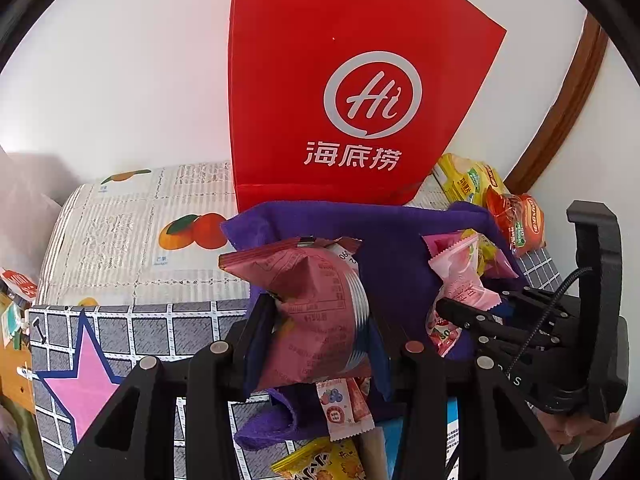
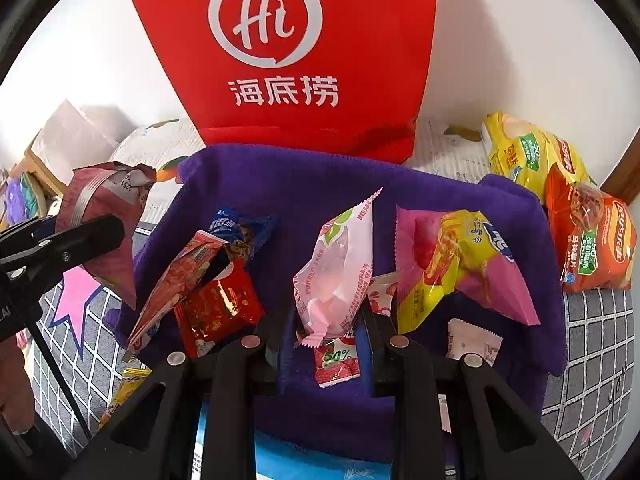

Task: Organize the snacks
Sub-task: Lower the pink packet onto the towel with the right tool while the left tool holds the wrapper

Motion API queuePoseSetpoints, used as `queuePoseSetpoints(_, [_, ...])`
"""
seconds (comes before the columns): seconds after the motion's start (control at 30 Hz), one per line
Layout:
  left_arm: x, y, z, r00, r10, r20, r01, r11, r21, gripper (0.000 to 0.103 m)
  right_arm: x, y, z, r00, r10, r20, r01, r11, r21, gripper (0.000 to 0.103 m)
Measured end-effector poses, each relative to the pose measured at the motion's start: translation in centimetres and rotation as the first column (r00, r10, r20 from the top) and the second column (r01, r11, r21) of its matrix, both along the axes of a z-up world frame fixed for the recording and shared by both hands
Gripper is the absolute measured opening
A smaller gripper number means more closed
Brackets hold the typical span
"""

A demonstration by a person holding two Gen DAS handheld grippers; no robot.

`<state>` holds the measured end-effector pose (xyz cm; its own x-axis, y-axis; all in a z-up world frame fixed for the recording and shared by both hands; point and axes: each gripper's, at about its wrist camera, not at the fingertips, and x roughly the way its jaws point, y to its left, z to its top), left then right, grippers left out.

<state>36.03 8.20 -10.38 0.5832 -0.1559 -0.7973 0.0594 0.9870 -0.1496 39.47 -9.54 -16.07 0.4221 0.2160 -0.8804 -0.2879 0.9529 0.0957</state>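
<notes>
My left gripper (image 1: 316,320) is shut on a dark pink snack packet (image 1: 316,304) and holds it up over the left side of a purple cloth (image 1: 392,264); the packet also shows in the right wrist view (image 2: 108,216). My right gripper (image 2: 326,328) is shut on a pale pink snack packet (image 2: 340,272) above the cloth (image 2: 288,184); it also shows in the left wrist view (image 1: 464,276). Several snack packets lie on the cloth, among them a red one (image 2: 218,304) and a pink and yellow one (image 2: 452,264). A red bag (image 2: 288,56) with a white logo stands behind the cloth.
Yellow (image 2: 520,152) and orange (image 2: 592,240) chip bags lie at the right by the wall. The table has a grey grid cover (image 1: 120,332) with a pink star (image 1: 80,384) and a fruit-print cloth (image 1: 152,224). A wooden frame (image 1: 568,92) runs up at the right.
</notes>
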Motion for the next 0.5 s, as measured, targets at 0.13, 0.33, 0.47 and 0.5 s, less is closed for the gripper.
queuePoseSetpoints(0.13, [0.00, -0.01, 0.00, 1.000, 0.000, -0.001, 0.000, 1.000, 0.000, 0.042, 0.07, -0.12, -0.10, 1.000, -0.004, -0.007, 0.004, 1.000, 0.000, 0.027])
queuePoseSetpoints(0.33, [0.02, -0.09, -0.05, 1.000, -0.004, -0.004, 0.004, 1.000, 0.003, 0.042, 0.19, -0.08, -0.37, 1.000, 0.000, -0.014, 0.000, 1.000, -0.007, 0.028])
queuePoseSetpoints(0.47, [0.03, -0.23, -0.16, 1.000, -0.008, -0.007, 0.008, 1.000, 0.004, 0.042, 0.31, -0.14, -0.55, 1.000, 0.000, -0.020, 0.000, 1.000, -0.010, 0.028])
queuePoseSetpoints(0.5, [0.05, -0.26, -0.20, 1.000, -0.009, -0.008, 0.009, 1.000, 0.004, 0.042, 0.34, -0.19, -0.59, 1.000, 0.000, -0.021, 0.000, 1.000, -0.010, 0.028])
